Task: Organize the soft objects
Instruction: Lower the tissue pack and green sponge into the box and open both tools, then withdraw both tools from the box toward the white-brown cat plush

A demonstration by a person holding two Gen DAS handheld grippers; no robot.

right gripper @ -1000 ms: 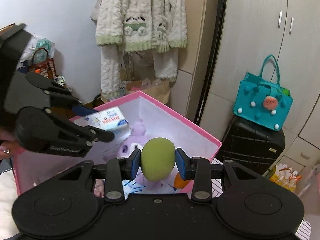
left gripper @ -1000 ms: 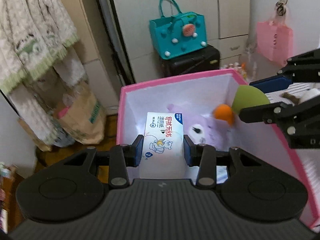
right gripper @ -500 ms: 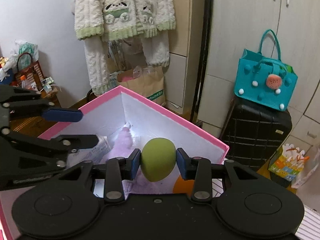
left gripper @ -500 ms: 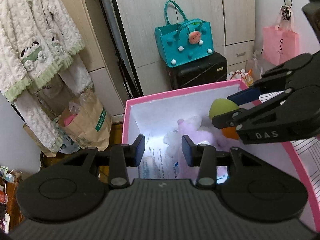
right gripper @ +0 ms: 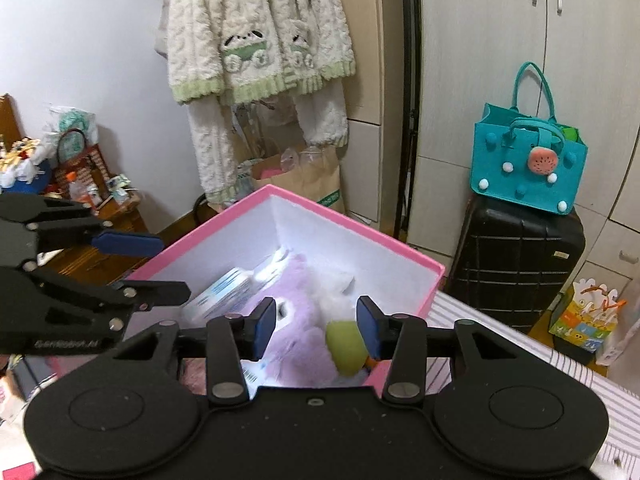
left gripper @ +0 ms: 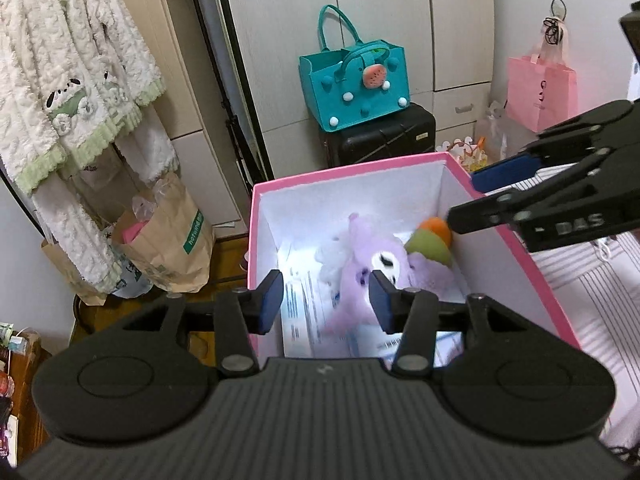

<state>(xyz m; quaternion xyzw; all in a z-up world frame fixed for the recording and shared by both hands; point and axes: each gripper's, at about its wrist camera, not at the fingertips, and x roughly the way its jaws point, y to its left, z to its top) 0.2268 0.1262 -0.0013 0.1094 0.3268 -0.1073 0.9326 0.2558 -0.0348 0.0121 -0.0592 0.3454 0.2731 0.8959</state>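
Pink box (left gripper: 348,172) holds one plush (left gripper: 360,264); both hand-held grippers (left gripper: 325,300) (right gripper: 316,322) just opened, empty.

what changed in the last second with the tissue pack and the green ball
Both were let go. The left hand-held gripper dropped the tissue pack into the pink box; the right hand-held gripper released the green ball, which fell beside the purple plush. Both jaws have just been opening, empty. The box stayed put.

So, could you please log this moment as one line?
left tool: open, empty | right tool: open, empty | green ball, wipes pack: in pink box
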